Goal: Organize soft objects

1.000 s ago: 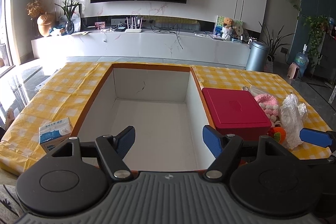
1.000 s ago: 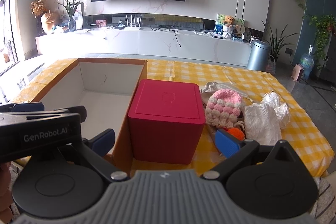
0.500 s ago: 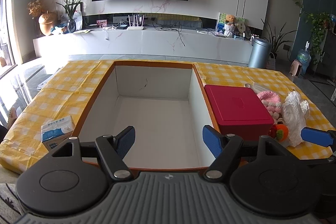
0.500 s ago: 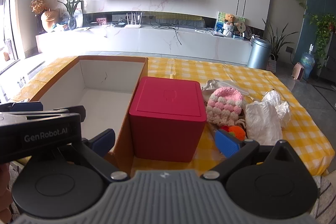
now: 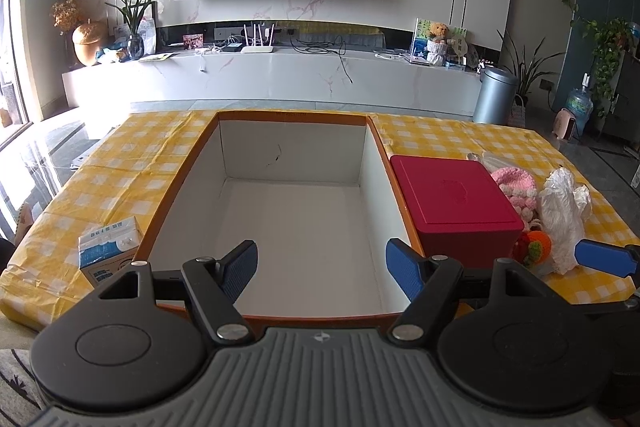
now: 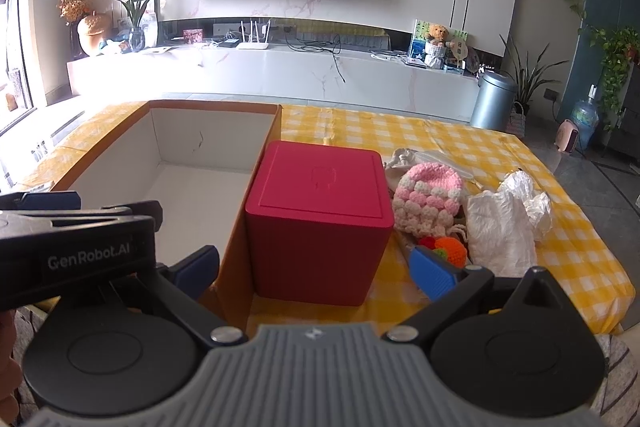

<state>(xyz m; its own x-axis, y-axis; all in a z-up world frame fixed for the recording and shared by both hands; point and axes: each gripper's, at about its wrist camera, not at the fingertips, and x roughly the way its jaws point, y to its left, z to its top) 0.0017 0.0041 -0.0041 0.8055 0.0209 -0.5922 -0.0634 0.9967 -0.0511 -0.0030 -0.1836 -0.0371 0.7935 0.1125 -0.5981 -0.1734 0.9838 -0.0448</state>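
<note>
On the yellow checked table, a big open box (image 5: 292, 219) with a white inside and an orange rim holds nothing. My left gripper (image 5: 320, 271) hangs open over its near edge. To the box's right stands a red lidded box (image 6: 320, 211), and my right gripper (image 6: 316, 271) is open just in front of it, pads apart from its sides. Right of the red box lie a pink-and-white crocheted hat (image 6: 428, 199), a small orange crocheted toy (image 6: 450, 249) and a crumpled white plastic bag (image 6: 504, 223). The hat (image 5: 516, 183) and bag (image 5: 560, 219) also show in the left wrist view.
A blue-and-white milk carton (image 5: 108, 251) stands on the table left of the big box. A clear wrapper (image 6: 420, 157) lies behind the hat. The left gripper's body (image 6: 76, 247) fills the left side of the right wrist view. Beyond the table are a white TV bench and a grey bin (image 5: 494, 95).
</note>
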